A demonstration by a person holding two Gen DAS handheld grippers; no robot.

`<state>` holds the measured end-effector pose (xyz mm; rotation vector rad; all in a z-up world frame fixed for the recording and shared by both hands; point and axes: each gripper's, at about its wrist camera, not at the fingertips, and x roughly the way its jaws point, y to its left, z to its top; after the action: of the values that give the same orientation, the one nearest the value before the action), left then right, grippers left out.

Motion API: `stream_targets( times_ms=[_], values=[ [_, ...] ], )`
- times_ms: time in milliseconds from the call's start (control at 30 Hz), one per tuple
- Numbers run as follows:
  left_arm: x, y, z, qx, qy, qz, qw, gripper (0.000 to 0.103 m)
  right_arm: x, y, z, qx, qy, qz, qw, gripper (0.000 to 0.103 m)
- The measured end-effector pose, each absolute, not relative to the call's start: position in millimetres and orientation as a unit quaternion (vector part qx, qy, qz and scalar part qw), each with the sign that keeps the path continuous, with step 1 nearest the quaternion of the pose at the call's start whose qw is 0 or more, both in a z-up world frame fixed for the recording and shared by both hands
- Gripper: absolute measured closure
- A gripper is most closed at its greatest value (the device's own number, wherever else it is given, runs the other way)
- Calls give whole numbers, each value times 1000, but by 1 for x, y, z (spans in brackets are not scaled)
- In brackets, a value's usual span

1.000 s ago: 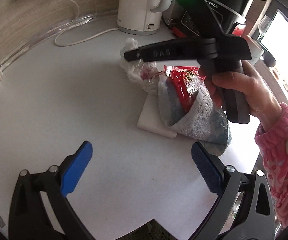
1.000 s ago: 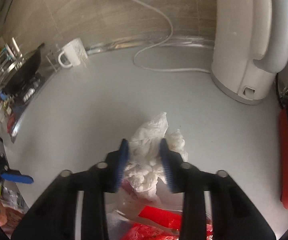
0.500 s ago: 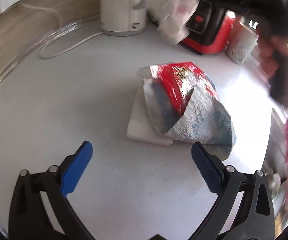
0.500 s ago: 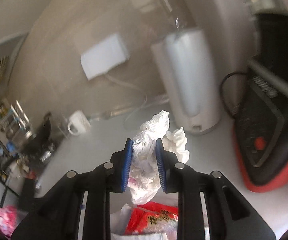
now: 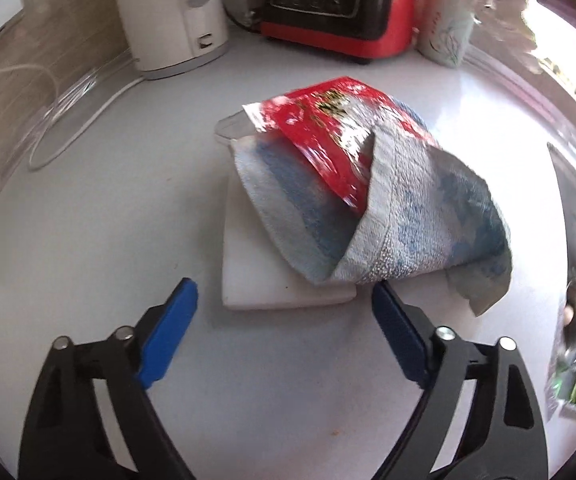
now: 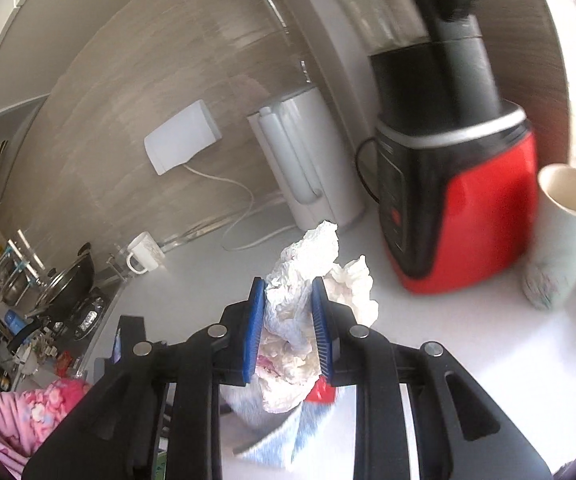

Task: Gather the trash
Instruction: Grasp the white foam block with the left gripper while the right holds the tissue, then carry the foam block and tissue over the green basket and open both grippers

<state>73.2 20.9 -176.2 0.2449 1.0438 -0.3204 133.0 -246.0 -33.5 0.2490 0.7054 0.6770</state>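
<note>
My right gripper [image 6: 288,300] is shut on a crumpled white plastic wrapper [image 6: 308,264] and holds it in the air above the counter. In the left wrist view a red snack wrapper [image 5: 328,128] lies tucked in a blue-and-white towel [image 5: 408,216], which rests on a white foam block [image 5: 259,280]. My left gripper [image 5: 283,304] is open and empty, its blue pads either side of the block's near edge. The red wrapper [image 6: 322,392] and towel [image 6: 283,440] also show below my right gripper.
A white kettle [image 5: 175,12] with its cord [image 5: 59,120], a red-and-black blender [image 5: 336,12] and a patterned cup [image 5: 446,36] stand at the back of the white counter [image 5: 87,240]. A white mug [image 6: 143,254] and a stove with a wok [image 6: 67,284] lie far left.
My right gripper has lifted the white wrapper off the pile and carried it up and right. My left gripper has moved closer to the foam block and towel.
</note>
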Motion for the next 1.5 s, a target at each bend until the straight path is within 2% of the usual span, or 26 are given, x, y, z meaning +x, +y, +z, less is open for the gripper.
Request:
stream_targets(
  times_ms=[67,167,300,633,1033,1267,1500],
  values=[
    [75,19,-178,122,488,-159,850,26,122,-251,-34,122,342,315,877,79],
    [77,21,-176,118,486,-174,848,41,109,-255,-35,128,348,304,878,79],
    [74,24,-174,128,480,-183,849,44,90,-261,-36,136,351,290,880,79],
    [31,63,-146,106,469,-186,856,45,36,-235,-27,143,343,277,886,79],
    [-96,111,-102,96,456,-235,853,44,-73,-170,-25,166,358,281,875,79],
    [-186,105,-122,115,482,-318,809,44,-157,-139,-31,182,378,259,870,79],
    [-224,91,-167,149,509,-344,775,43,-222,-125,-56,208,407,215,863,78]
  ],
)
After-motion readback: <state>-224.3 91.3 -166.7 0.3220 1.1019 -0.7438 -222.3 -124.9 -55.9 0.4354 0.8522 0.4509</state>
